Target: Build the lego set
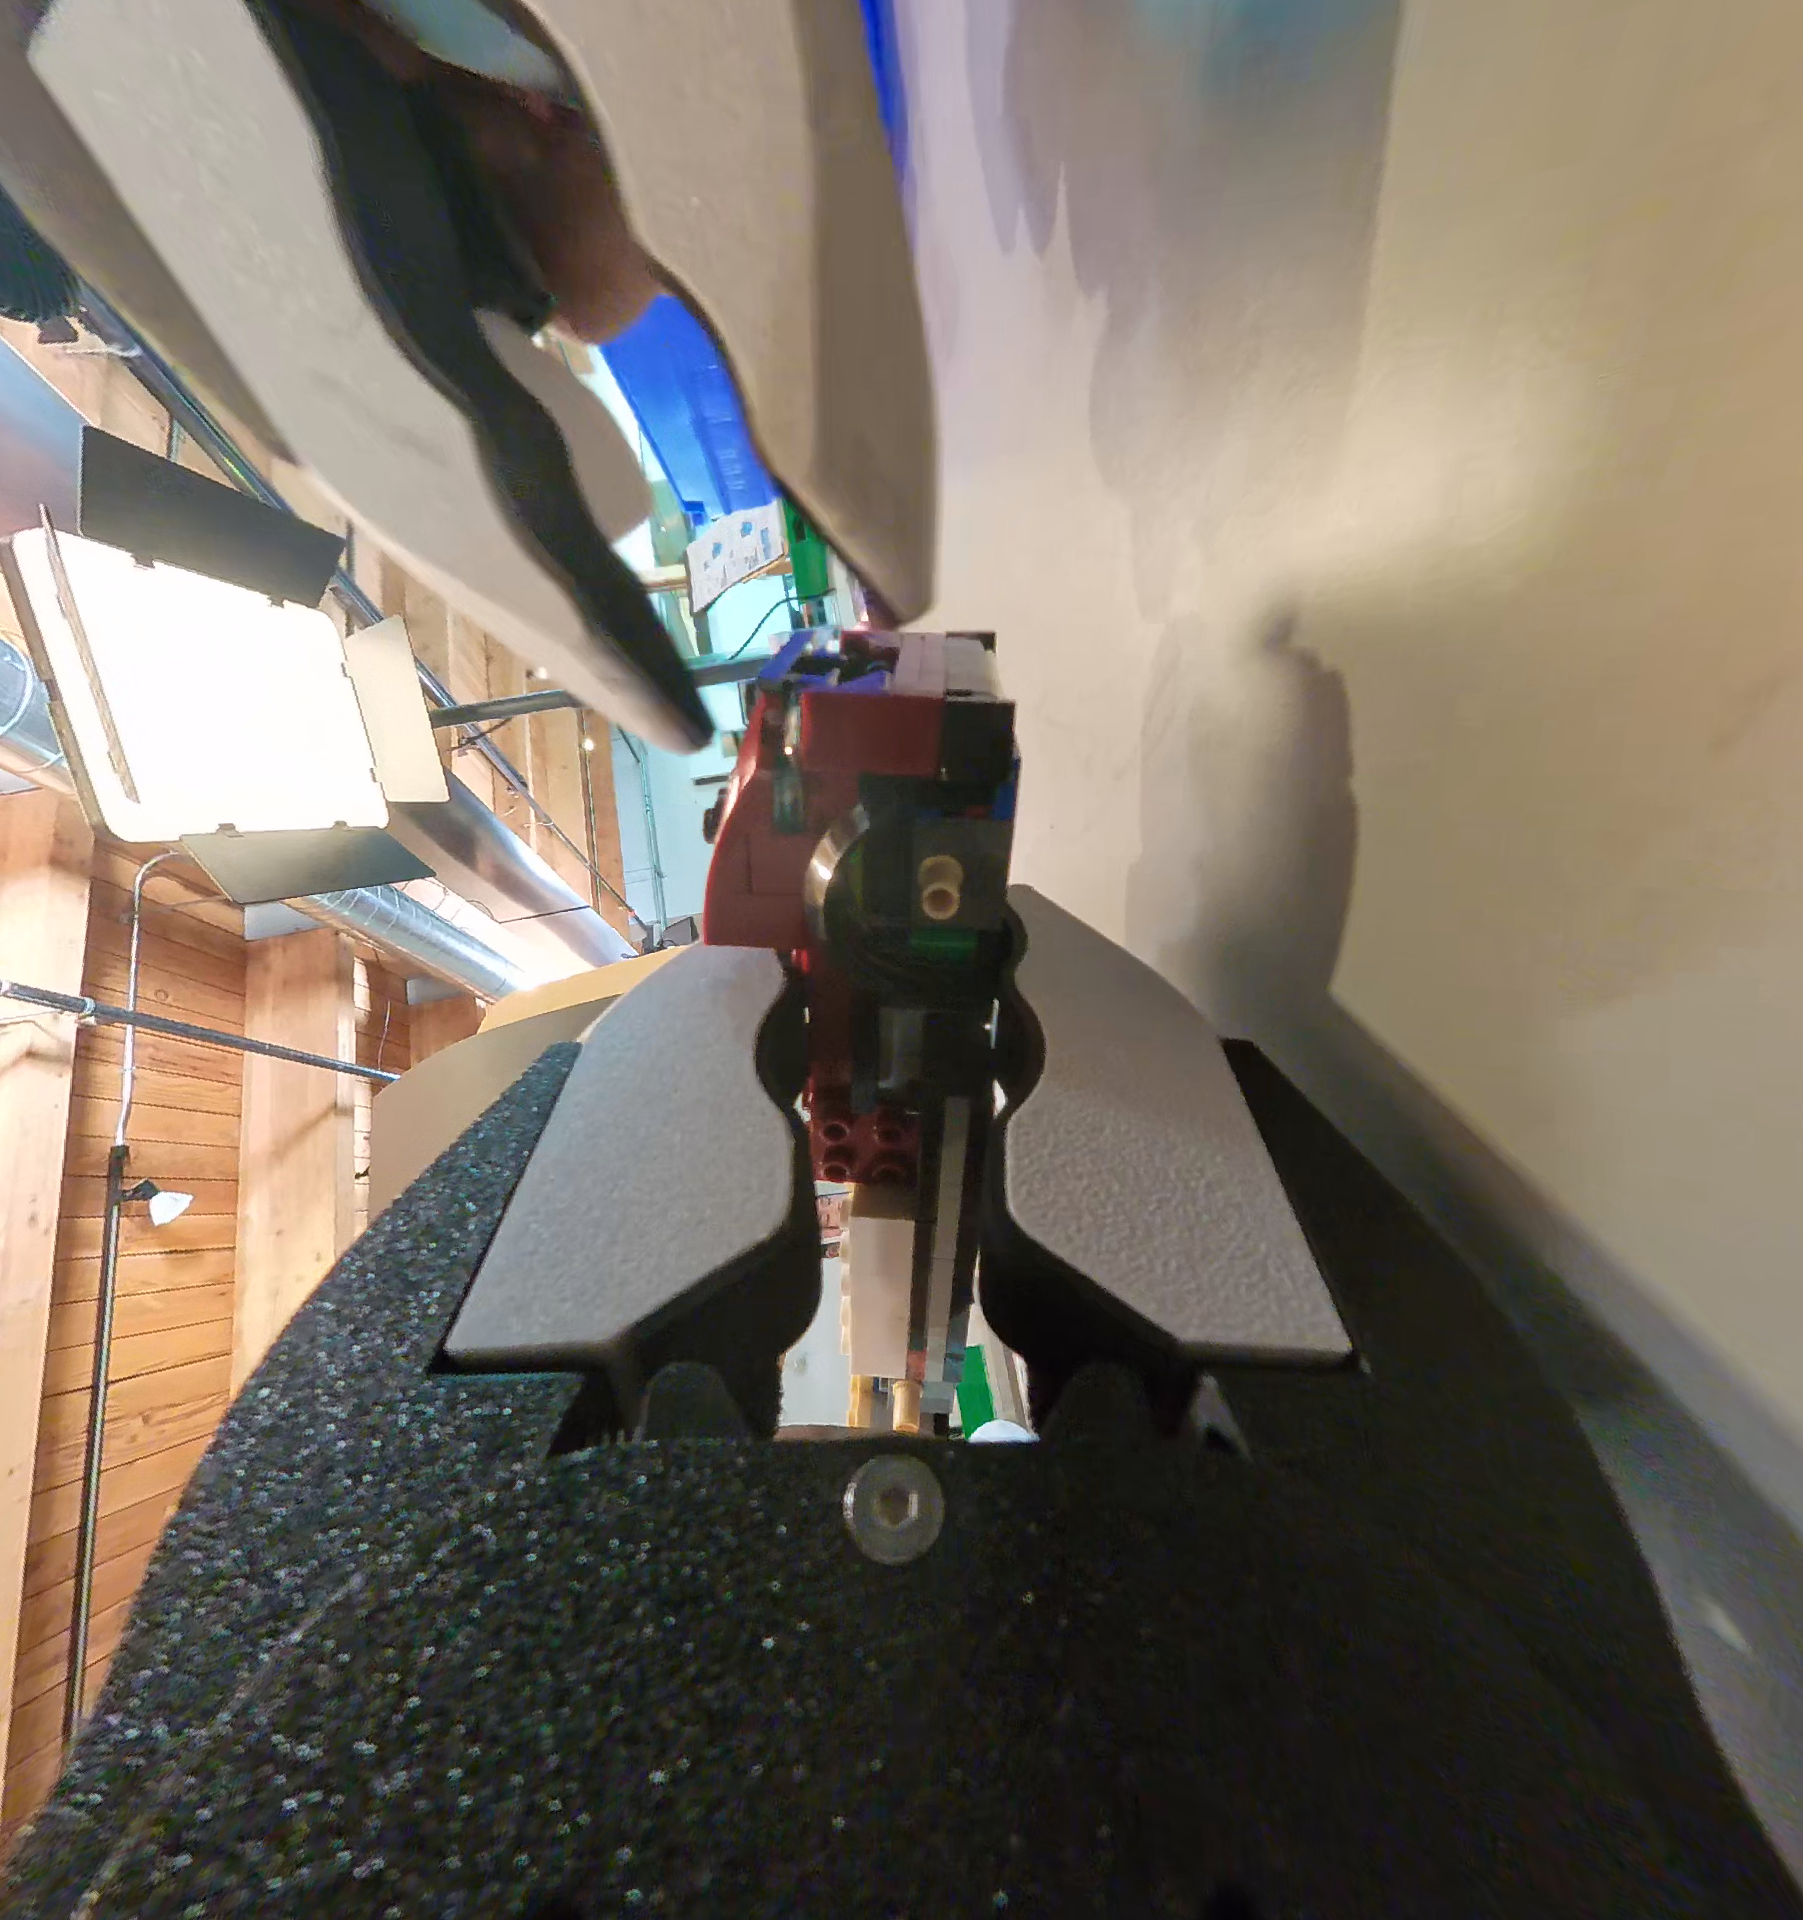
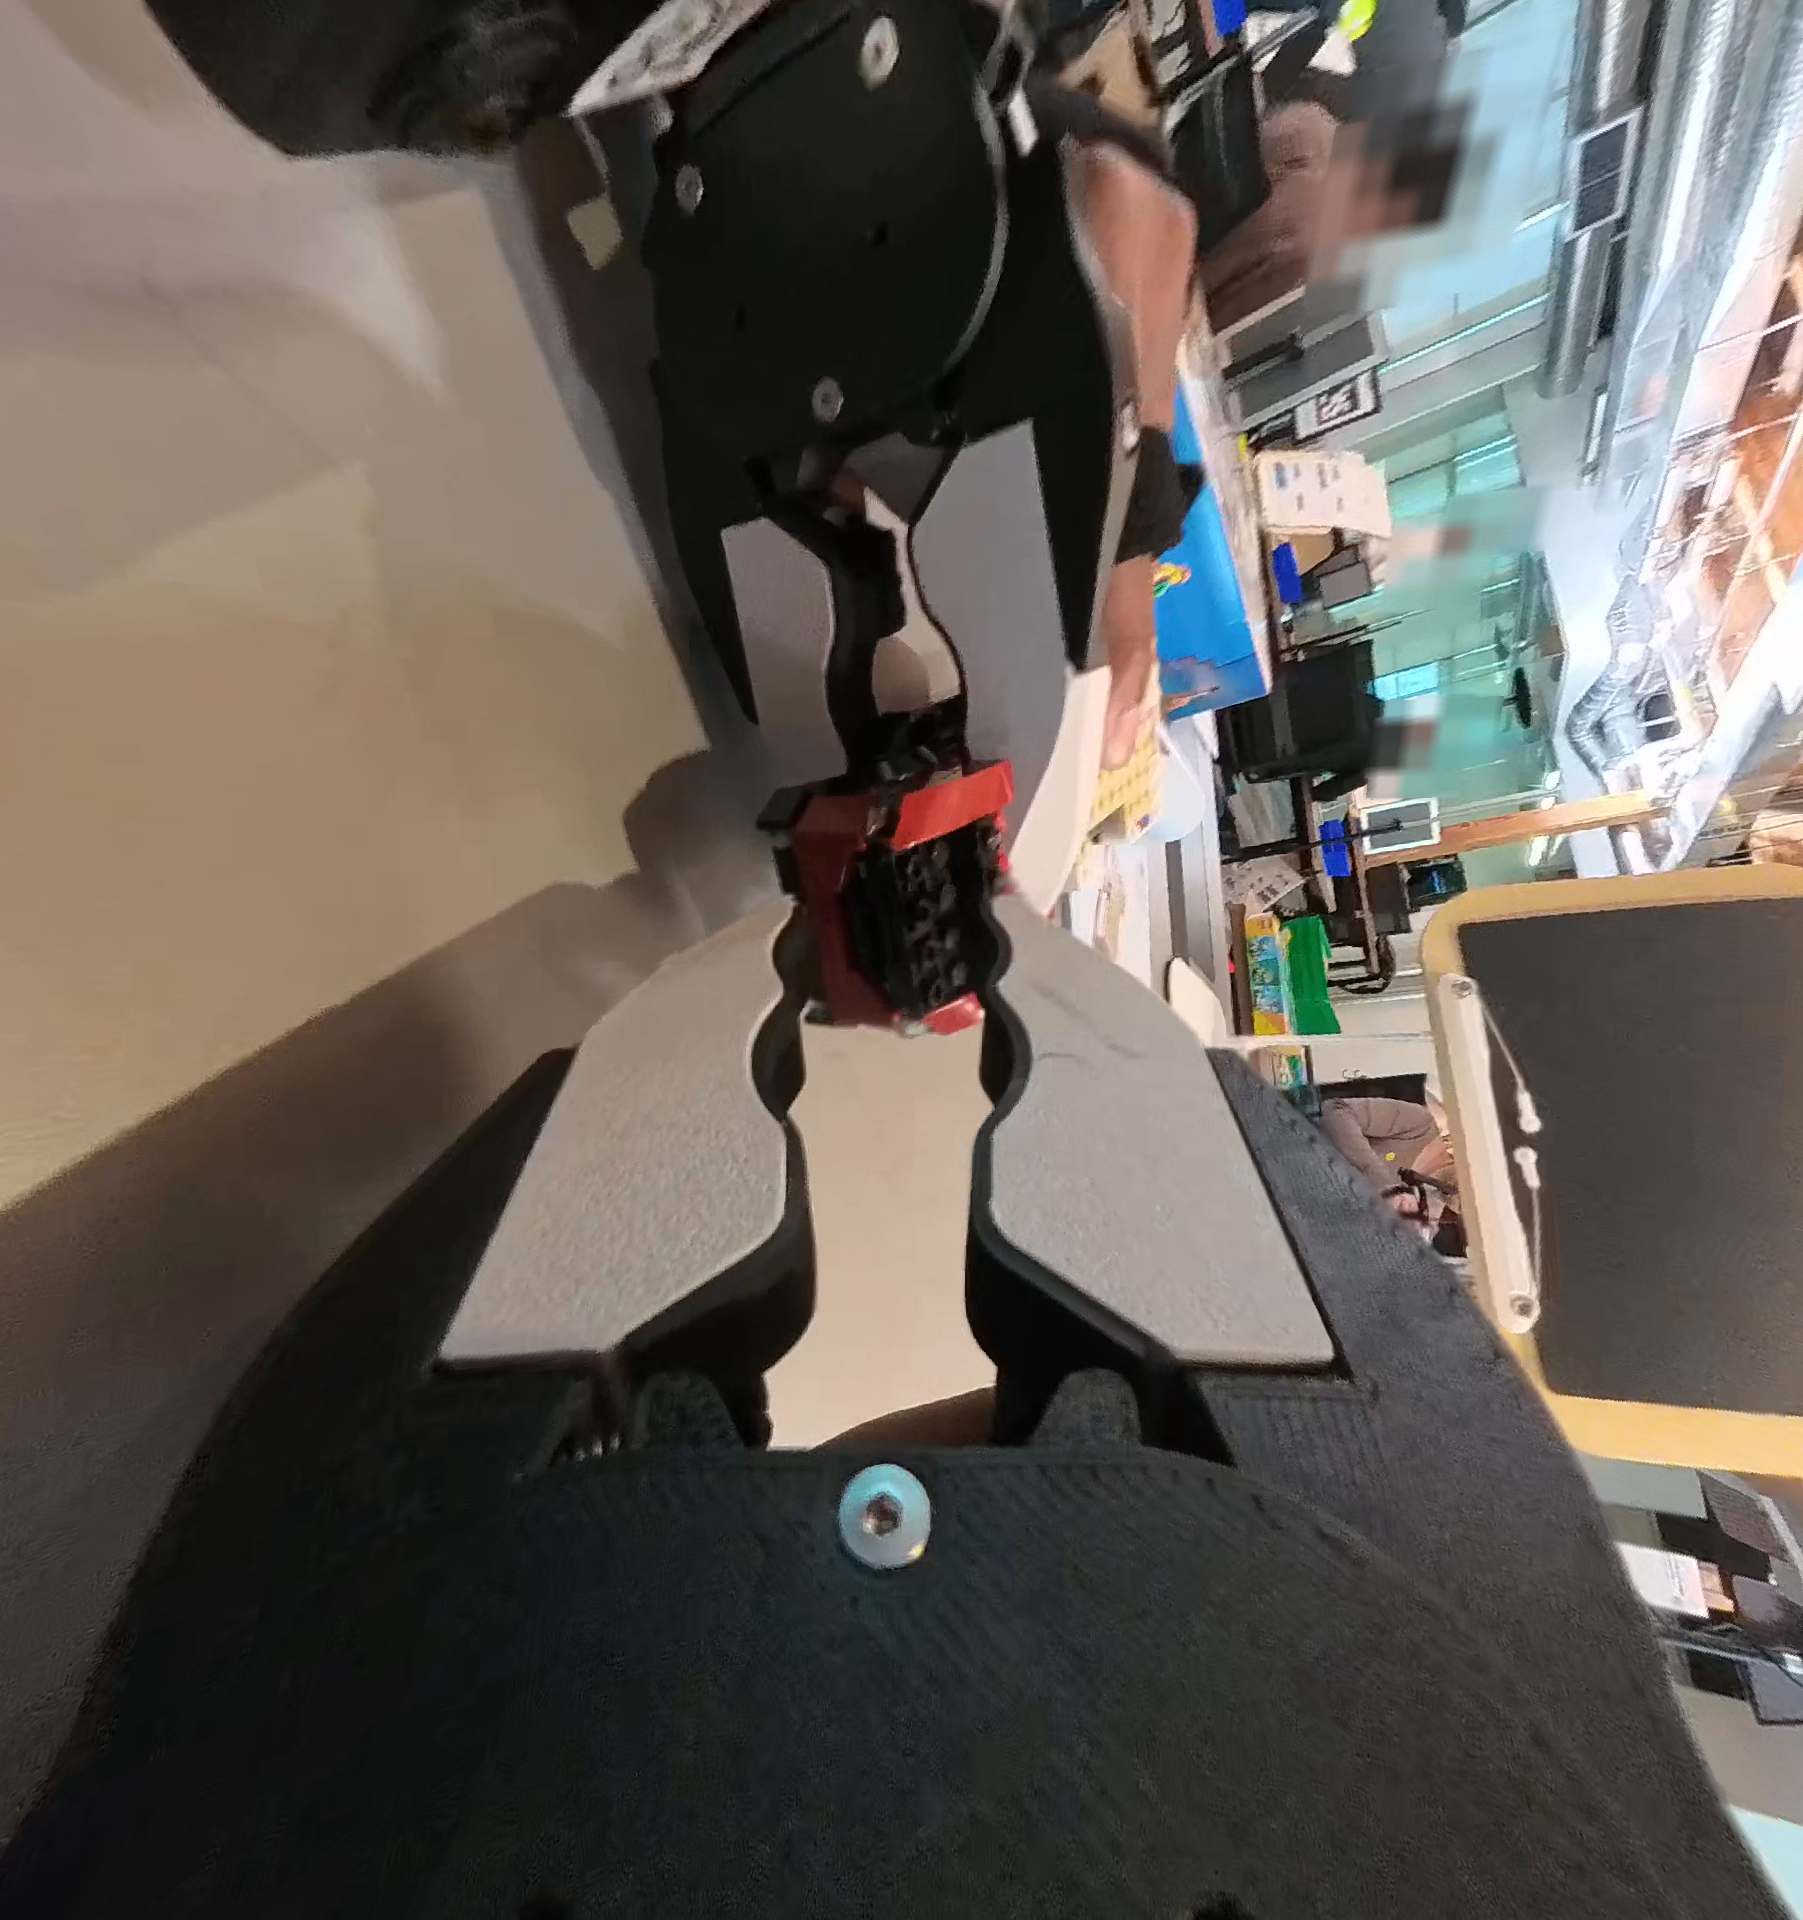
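A toy brick model in dark red, red and black (image 1: 855, 727) hangs in the air between both grippers. In the left wrist view my left gripper (image 1: 897, 935) is shut on it; the model runs back between the fingers, with tan and white bricks near the palm. My right gripper (image 1: 809, 670) comes in from the top and grips the model's far end. In the right wrist view my right gripper (image 2: 892, 935) is shut on the model (image 2: 835, 904), whose studded black underside faces the camera. The left gripper (image 2: 907, 727) holds the opposite end.
A pale surface (image 2: 253, 623) fills one side of both views. A person's hand (image 2: 1125, 769) holds a yellow studded plate near a blue box (image 2: 1203, 603). A black board in a wooden frame (image 2: 1655, 1143) stands close. A bright light panel (image 1: 201, 686) hangs by wooden walls.
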Tool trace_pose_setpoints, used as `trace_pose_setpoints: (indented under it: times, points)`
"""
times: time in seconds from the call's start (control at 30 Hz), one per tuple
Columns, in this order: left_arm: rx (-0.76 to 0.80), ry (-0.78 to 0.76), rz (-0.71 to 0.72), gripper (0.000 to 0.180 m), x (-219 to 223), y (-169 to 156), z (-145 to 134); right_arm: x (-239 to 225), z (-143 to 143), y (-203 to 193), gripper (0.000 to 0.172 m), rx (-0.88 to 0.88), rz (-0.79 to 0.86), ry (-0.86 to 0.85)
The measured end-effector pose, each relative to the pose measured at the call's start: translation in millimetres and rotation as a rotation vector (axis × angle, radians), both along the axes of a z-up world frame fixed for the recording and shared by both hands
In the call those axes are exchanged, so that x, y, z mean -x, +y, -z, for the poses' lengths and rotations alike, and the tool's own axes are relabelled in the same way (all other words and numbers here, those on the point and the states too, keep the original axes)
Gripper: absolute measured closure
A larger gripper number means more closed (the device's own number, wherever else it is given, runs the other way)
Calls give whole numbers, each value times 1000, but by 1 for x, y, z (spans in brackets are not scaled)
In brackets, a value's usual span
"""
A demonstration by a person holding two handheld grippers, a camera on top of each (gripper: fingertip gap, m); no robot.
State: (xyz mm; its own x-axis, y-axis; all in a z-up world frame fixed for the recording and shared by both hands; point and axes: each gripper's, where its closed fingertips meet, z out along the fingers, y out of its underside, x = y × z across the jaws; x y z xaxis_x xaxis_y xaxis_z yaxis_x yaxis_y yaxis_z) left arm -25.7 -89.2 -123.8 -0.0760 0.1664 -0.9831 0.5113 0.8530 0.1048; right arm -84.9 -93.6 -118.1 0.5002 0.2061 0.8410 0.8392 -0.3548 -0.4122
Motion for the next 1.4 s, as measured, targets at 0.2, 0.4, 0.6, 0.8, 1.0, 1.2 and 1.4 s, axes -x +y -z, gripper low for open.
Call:
trace_pose_setpoints:
  times: [0.2,0.4,0.6,0.8,1.0,1.2,1.4]
  points:
    - [2,-8,4,148,2,-3,-1,4,7,2,142,34,-14,-5]
    - [-4,10,11,148,1,-5,6,3,7,-1,144,26,-11,-18]
    - [-3,20,-16,148,-2,2,11,-10,-6,-12,144,-65,42,26]
    - [5,22,-38,148,-5,5,13,-18,3,-16,143,-66,68,57]
    - [6,19,-62,147,-5,9,12,-12,7,-13,143,-67,61,62]
    - [16,14,-70,148,-5,12,8,-10,10,-12,142,-71,65,47]
    - [22,17,-77,148,-2,9,8,-12,11,-12,142,-79,79,45]
